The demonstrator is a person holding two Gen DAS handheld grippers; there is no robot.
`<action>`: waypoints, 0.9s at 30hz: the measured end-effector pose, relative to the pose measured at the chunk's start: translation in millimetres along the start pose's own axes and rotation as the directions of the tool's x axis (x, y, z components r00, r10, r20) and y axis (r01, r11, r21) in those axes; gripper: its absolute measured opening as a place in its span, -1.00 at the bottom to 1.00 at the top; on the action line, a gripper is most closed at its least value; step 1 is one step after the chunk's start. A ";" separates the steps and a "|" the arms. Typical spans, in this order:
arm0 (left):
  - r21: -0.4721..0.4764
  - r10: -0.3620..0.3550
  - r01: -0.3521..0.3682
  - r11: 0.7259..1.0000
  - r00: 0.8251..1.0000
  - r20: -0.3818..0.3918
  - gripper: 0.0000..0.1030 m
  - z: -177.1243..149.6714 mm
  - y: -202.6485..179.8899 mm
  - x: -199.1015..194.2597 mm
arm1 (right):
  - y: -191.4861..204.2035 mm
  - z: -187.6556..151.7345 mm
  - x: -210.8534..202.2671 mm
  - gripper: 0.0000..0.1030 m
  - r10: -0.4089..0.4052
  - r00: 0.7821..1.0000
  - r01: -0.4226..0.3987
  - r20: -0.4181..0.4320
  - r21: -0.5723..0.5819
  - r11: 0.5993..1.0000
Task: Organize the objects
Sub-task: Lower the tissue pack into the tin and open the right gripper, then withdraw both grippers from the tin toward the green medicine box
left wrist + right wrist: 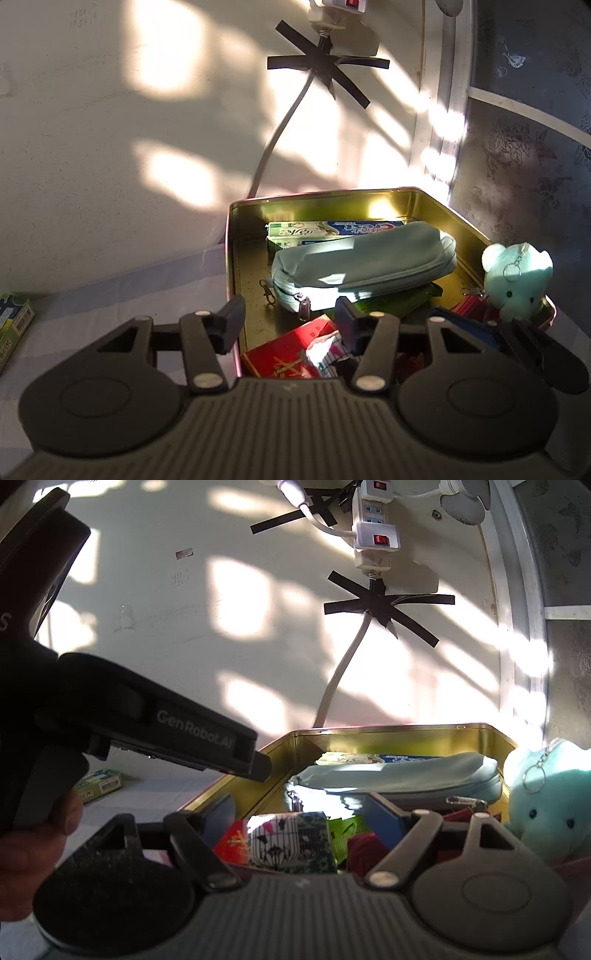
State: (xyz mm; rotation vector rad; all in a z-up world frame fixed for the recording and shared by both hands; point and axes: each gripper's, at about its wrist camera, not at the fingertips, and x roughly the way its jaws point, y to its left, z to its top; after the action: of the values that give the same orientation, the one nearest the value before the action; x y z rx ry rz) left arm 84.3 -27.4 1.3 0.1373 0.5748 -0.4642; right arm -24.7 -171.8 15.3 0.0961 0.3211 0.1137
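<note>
A: What takes up the most room?

B: The wall (110,129), sunlit, with a white cable (280,125) taped down by black strips. Below it, a gold tin (236,266) sits on the desk (110,295) against that wall.

A: And inside the tin?

B: A pale blue pouch (362,266) lies across the middle, partly on a toothpaste box (325,230) at the back. A red box (284,350) and a patterned packet (291,842) lie at the near end.

A: The toy?

B: A mint plush bear (517,280) with a key ring sits at the tin's right edge.

A: The tools?

B: The left tool (288,321) hangs over the tin's near left wall, fingers spread, nothing pinched. The right tool (299,816) is over the near end, also spread and empty; the packet lies below its gap.

A: Anything outside?

B: A small green box (14,325) on the desk, well apart to the left.
</note>
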 end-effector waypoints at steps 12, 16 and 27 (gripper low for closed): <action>0.031 0.042 -0.044 0.999 0.998 0.052 0.28 -73.4 -4.6 -77.7 | -11.0 -30.3 -95.7 0.63 -0.061 0.998 0.062 -0.009 0.141 0.988; 0.038 0.046 -0.047 0.998 0.999 0.017 0.28 -99.5 -5.1 -82.0 | -13.2 -49.4 -104.8 0.52 -0.059 0.992 0.076 -0.109 0.163 0.984; 0.055 0.110 -0.107 0.993 0.992 -0.069 0.28 -149.4 7.1 -80.6 | 6.5 -76.0 -105.3 0.28 -0.006 0.960 0.047 -0.280 0.140 0.989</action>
State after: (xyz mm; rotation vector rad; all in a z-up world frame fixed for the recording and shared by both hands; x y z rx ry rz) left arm -45.5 47.5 -78.7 0.2333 0.6229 -0.3694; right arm -148.9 -172.9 -23.3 0.2214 0.6129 0.0765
